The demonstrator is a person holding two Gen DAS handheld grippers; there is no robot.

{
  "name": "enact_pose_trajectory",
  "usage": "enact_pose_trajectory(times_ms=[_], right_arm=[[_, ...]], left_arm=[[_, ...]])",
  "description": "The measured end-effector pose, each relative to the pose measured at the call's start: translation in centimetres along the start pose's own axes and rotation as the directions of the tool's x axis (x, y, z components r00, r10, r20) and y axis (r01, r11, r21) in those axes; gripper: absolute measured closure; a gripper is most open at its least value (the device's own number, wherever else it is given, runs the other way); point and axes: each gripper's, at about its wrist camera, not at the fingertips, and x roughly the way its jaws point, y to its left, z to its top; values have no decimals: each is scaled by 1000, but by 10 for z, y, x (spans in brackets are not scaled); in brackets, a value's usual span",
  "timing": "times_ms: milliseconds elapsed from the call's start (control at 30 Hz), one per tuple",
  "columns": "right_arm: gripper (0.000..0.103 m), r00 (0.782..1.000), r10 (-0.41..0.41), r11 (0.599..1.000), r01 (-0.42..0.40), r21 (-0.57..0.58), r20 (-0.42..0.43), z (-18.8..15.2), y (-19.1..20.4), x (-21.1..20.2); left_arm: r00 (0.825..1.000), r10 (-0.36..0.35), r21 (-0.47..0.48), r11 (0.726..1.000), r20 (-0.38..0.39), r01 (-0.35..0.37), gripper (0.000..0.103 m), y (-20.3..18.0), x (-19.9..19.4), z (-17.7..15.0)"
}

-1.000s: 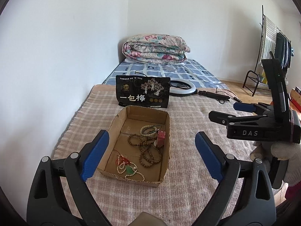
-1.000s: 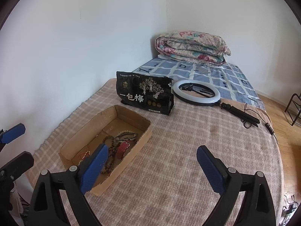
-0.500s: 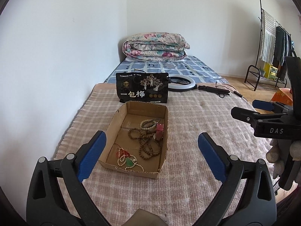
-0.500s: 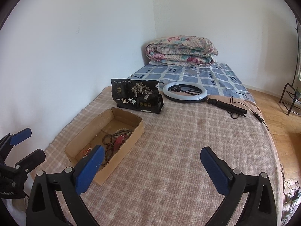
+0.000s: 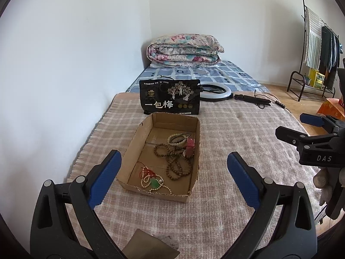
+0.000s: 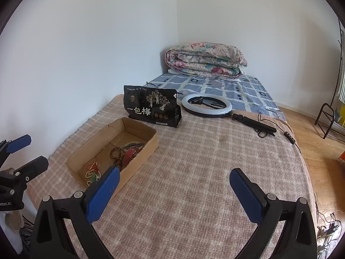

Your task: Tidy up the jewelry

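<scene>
An open cardboard box lies on a checked blanket. In it are a brown bead necklace, a white bead string with a green pendant, a pale bracelet and a red piece. The box also shows in the right wrist view. My left gripper is open and empty, held back from the box's near edge. My right gripper is open and empty over the bare blanket, to the right of the box; it shows in the left wrist view.
A black snack bag stands behind the box. A ring light with its stand and cable lies further back. A folded quilt sits on the bed by the wall. A clothes rack stands at the right.
Both grippers have drawn back from the box, which looks smaller now. The right gripper has moved to the right in the left wrist view. Both stay open.
</scene>
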Motion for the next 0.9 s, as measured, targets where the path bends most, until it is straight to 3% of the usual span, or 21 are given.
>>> enact_pose_trajectory(times_ms=[900], right_arm=[[0, 1000, 14, 1000, -14, -13, -9, 1, 7, 4]], left_arm=[[999, 37, -19, 999, 17, -37, 1, 5, -6, 4]])
